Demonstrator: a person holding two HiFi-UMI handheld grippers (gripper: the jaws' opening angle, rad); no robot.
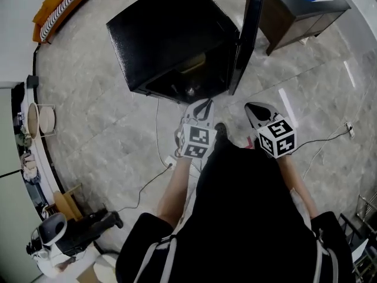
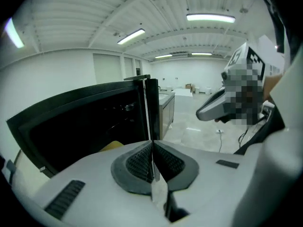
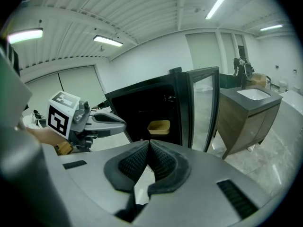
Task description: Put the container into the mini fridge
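Both grippers are pinched closed with nothing in them. The left gripper and right gripper hang side by side, near the front of the black mini fridge. Its door stands wide open, and the tan container sits inside, well apart from both.

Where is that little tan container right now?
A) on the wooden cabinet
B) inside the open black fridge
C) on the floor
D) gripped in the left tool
B: the container sits inside the fridge, whose door stands open; the left tool and right tool are shut on nothing.
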